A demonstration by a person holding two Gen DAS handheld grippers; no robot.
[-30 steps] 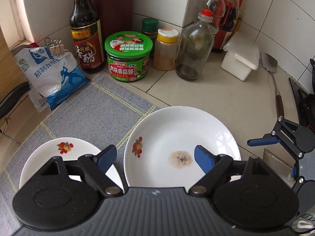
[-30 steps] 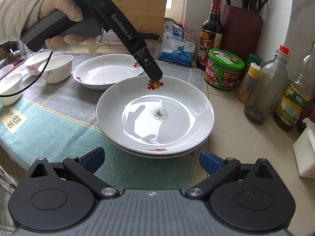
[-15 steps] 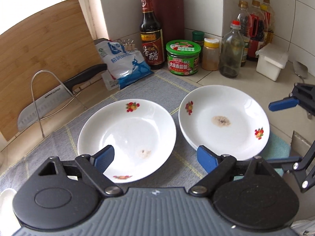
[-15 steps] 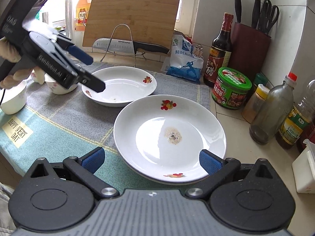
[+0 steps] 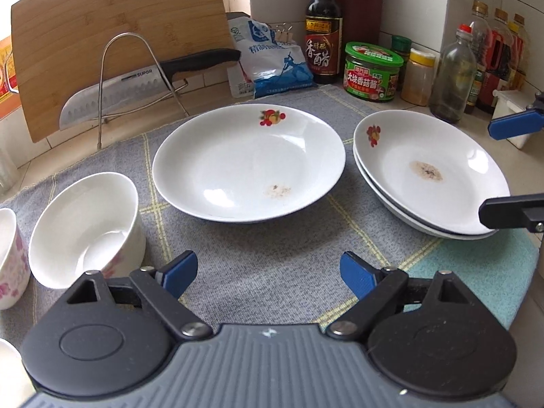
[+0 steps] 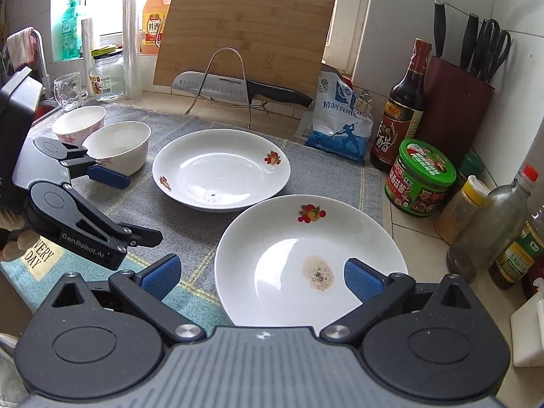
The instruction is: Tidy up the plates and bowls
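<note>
Across the middle of the left wrist view a grey woven mat (image 5: 272, 265) covers the tabletop (image 5: 523, 176), and a single white plate (image 5: 248, 163) with a red fruit print lies on it at the centre of the frame. To its right, partly off the mat's edge, sits a stack of plates (image 5: 428, 173) of the same pattern, the top one marked with a brownish smear. At lower left a white bowl (image 5: 85, 231) with pink flowers stands on the mat, with a second flowered bowl (image 5: 10, 258) just beside it at the frame edge. The left claw (image 5: 268, 273) fills the bottom of this view, its blue-padded jaws wide apart and empty above bare mat. In the right wrist view the right claw (image 6: 261, 273) takes up the bottom of the frame, jaws also wide and gripping nothing; the near rim of the plate stack shows between and below its pads, and I cannot tell whether anything touches. The left claw appears there at the left edge, held by a gloved hand (image 6: 13, 241), near the two bowls. Along the back, leaning on the wall, are a wooden cutting board (image 6: 244, 37) and a wire rack carrying a large knife (image 6: 234, 88). Toward the upper right stand a blue and white bag (image 6: 340, 119), a dark vinegar bottle (image 6: 403, 108), a green-lidded jar (image 6: 421, 176) and a knife block (image 6: 455, 102).
</note>
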